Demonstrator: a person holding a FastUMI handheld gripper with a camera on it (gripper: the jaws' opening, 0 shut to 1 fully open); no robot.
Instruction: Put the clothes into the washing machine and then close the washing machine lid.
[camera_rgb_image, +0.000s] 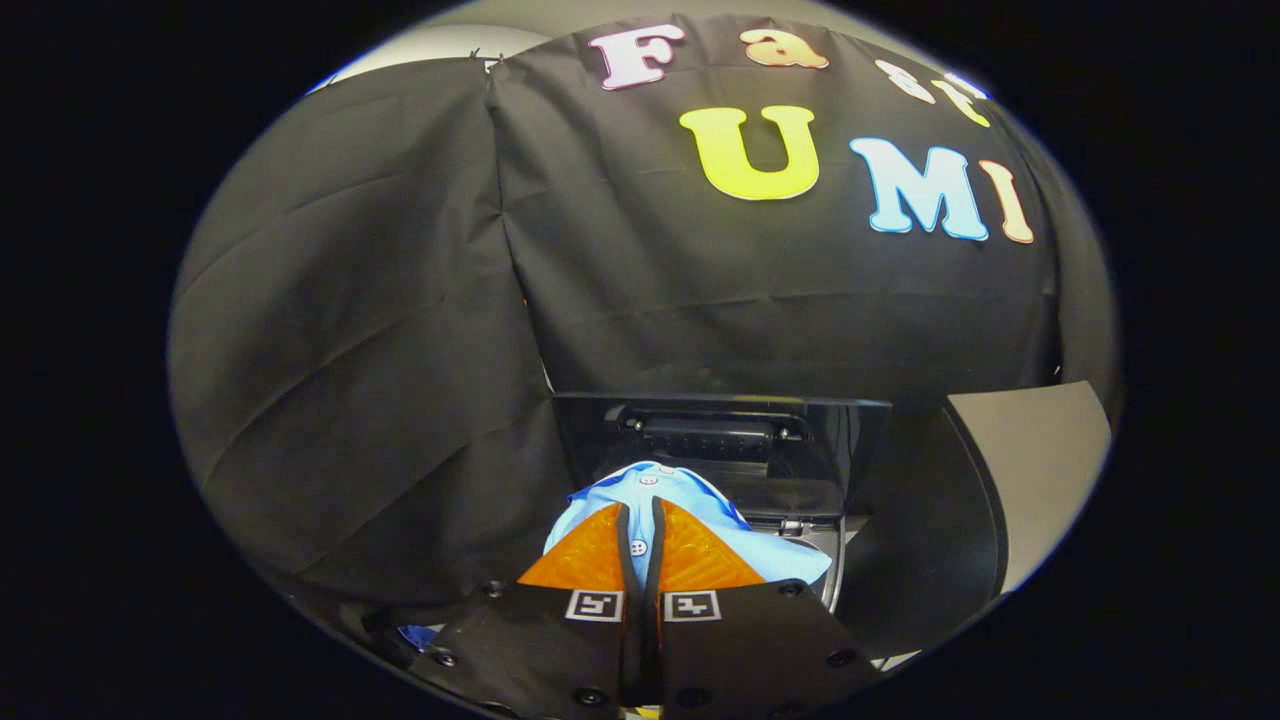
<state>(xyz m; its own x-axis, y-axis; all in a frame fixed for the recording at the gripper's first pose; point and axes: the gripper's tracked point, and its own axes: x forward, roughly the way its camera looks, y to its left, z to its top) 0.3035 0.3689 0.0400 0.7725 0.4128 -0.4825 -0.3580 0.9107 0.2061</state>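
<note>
A light blue buttoned shirt (690, 495) is bunched up between my fingers, and my gripper (640, 520) is shut on it, both fingers pressing a fold with a button showing in the narrow gap. The shirt hangs just in front of the washing machine's raised dark lid (800, 440), which stands upright beyond the fingers. Part of the machine's rim (835, 560) shows to the right of the shirt. The drum opening is hidden by the shirt and my fingers.
Black cloth walls (400, 350) close in the space behind and to the left of the machine. A pale tabletop (1040, 460) with a curved dark edge lies to the right of the machine.
</note>
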